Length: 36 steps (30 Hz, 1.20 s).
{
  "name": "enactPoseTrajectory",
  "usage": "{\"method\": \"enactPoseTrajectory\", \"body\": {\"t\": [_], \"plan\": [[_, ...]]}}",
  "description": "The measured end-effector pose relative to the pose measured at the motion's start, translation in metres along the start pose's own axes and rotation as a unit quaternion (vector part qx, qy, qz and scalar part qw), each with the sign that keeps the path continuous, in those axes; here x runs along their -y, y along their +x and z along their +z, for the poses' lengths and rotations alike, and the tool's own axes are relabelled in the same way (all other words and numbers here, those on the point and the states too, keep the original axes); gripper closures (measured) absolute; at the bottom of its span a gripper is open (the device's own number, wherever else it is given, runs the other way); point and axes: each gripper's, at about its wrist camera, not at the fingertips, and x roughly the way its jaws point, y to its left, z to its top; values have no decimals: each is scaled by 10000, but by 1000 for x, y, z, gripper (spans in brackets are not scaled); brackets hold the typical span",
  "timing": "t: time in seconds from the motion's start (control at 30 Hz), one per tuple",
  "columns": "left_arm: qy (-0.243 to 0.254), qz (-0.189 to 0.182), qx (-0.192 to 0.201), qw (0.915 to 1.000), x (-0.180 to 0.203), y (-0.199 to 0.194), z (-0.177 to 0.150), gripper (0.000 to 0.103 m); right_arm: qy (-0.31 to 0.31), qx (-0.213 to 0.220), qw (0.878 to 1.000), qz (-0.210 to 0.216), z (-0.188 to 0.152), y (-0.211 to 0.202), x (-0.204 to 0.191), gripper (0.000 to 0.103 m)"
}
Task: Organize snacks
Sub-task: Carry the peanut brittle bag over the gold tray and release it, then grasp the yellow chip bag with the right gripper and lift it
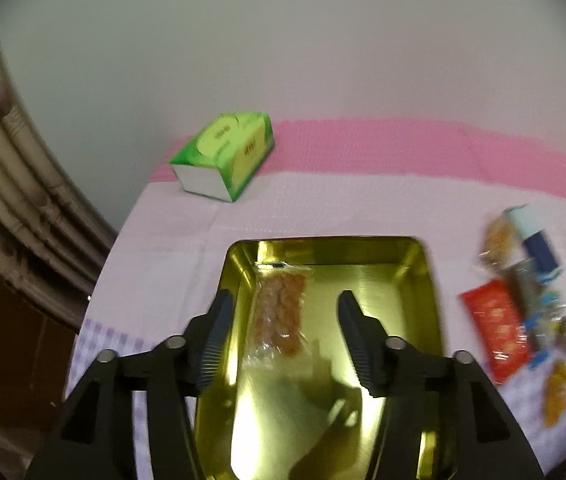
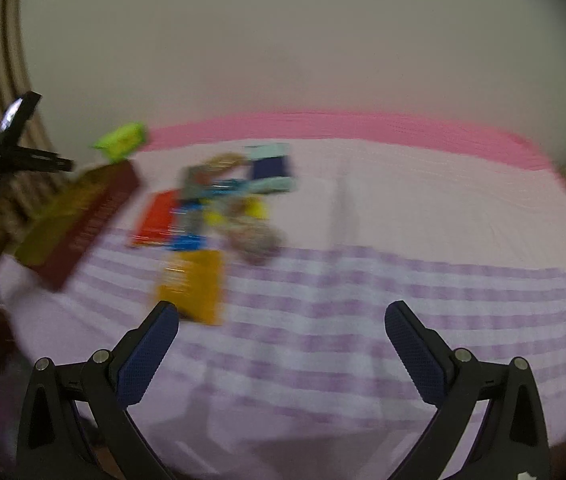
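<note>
**One snack in the tin, the rest still to go**

The left hand-held gripper (image 1: pixel 285 330) hangs over the gold tin tray (image 1: pixel 423 280), jaws spread wide and holding nothing. Inside the tray lies a single clear packet of orange-brown snacks (image 1: pixel 281 312), along the left wall and reaching toward the far end. By the look of it, this is the only item sorted so far.

The remaining snacks sit in a loose pile (image 1: pixel 523 292) on the cloth-covered worktop (image 1: pixel 187 232), to the right of the tray and apart from it. A red packet (image 1: pixel 497 330) lies nearest the tray, with blue and pale wrappers behind it and a small orange piece (image 1: pixel 558 394) toward the near edge. A green tissue box (image 1: pixel 225 156) stands beyond the tray, near the wall.

The right hand-held gripper (image 2: pixel 281 322) is also wide open and empty, above the striped cloth. Its view is blurred, but an orange-yellow packet (image 2: pixel 193 286) lies just ahead of its left finger, probably the easiest next pick. Most of the task remains.
</note>
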Motion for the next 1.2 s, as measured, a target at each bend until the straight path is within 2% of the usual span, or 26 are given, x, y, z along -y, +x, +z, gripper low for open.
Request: {"method": "enactPoseTrajectory", "body": {"t": [0.03,0.13,0.23,0.3,0.4,0.57,0.7,0.8,0.9,1.0,1.1,1.2], "plan": [[-88,8,115,9999,1,-18,-8,33,-87,-30,9998,153,3,0,-12,0],[-97,-27,354,9993,9,-55,-25,30,-474,-130,9979,429,8,5,-41,0],[22,106,395,9992,19,-86,-50,26,-760,-282,9956,480,15,21,-64,1],[-44,43,428,9991,18,-96,-62,26,-751,-375,9954,467,16,32,-67,1],[-118,34,428,9990,15,-105,-78,25,-628,-587,9954,428,18,50,-64,8],[-336,75,314,9989,3,-108,-93,25,-680,-856,9936,283,23,70,-63,25],[-775,-162,329,9963,-15,-108,-105,25,-687,-1161,9904,291,23,85,-62,57],[-967,-219,399,9943,-25,-108,-113,25,-699,-1241,9890,405,20,88,-64,70],[-1043,-126,515,9931,-32,-111,-116,25,-706,-1199,9885,593,26,77,-71,70],[-1227,-36,596,9906,-43,-113,-116,25,-685,-951,9891,888,45,58,-89,71],[-1390,154,527,9888,-54,-114,-115,25,-792,-705,9864,1256,71,46,-119,71],[-1456,479,555,9866,-63,-115,-117,25,-891,-621,9798,1682,98,51,-157,70]]}}
